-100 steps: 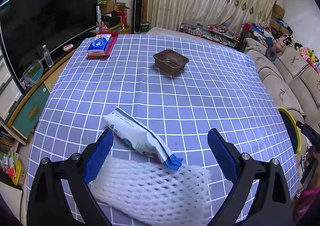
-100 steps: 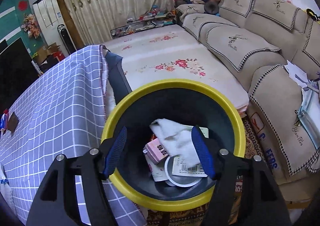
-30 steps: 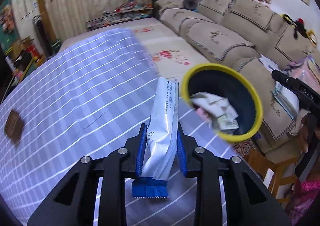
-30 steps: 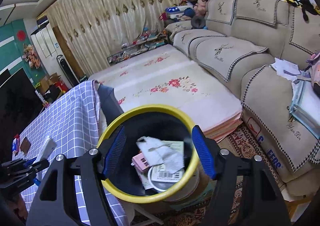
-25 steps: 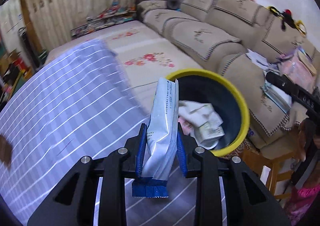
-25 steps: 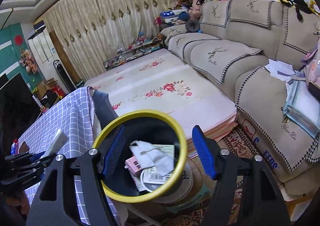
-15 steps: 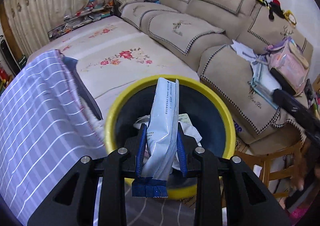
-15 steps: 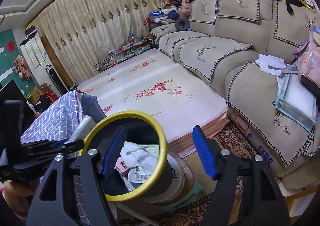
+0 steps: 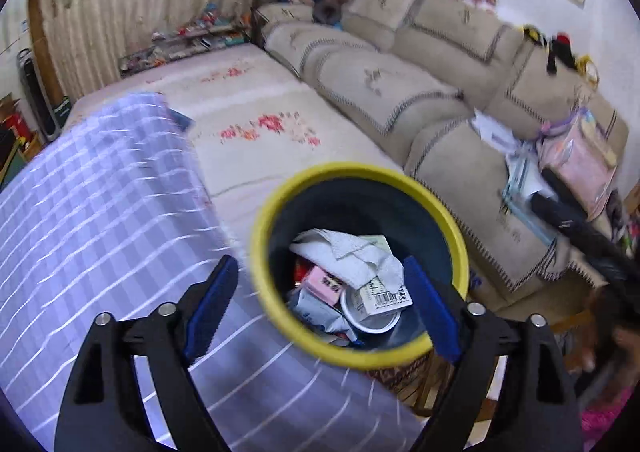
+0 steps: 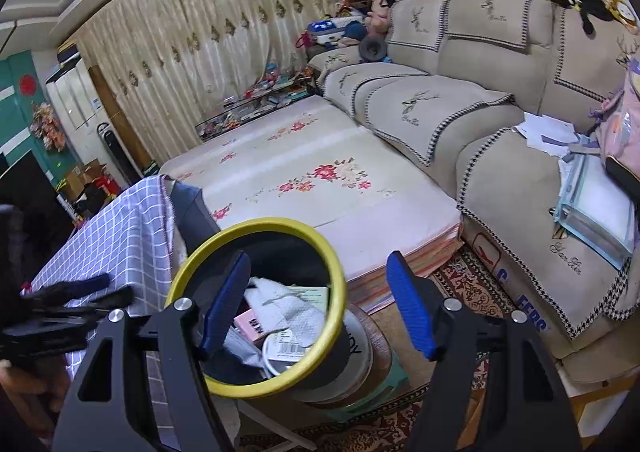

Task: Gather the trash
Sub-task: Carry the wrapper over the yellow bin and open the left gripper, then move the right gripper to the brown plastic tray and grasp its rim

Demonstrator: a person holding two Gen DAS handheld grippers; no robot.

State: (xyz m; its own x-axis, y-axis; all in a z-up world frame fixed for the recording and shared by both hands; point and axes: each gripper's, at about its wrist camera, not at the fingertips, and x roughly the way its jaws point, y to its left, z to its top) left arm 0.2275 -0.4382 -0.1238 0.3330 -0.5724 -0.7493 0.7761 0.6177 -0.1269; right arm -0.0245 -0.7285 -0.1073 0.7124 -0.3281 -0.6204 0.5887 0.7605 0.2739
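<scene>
A dark trash bin with a yellow rim stands beside the table, holding tissue, a pink box, a labelled lid and a pale blue-white snack wrapper. My left gripper is open and empty, just above the bin's near side. My right gripper is open and empty, higher up and to the right of the bin. The left gripper shows at the left edge of the right wrist view.
The table with the purple checked cloth lies left of the bin. A floral mat and a beige sofa with papers and bags lie beyond. The bin stands on a round stool over a patterned rug.
My left gripper opened and let the snack wrapper fall into the bin, then drew back toward the table. My right gripper has pulled back from the bin.
</scene>
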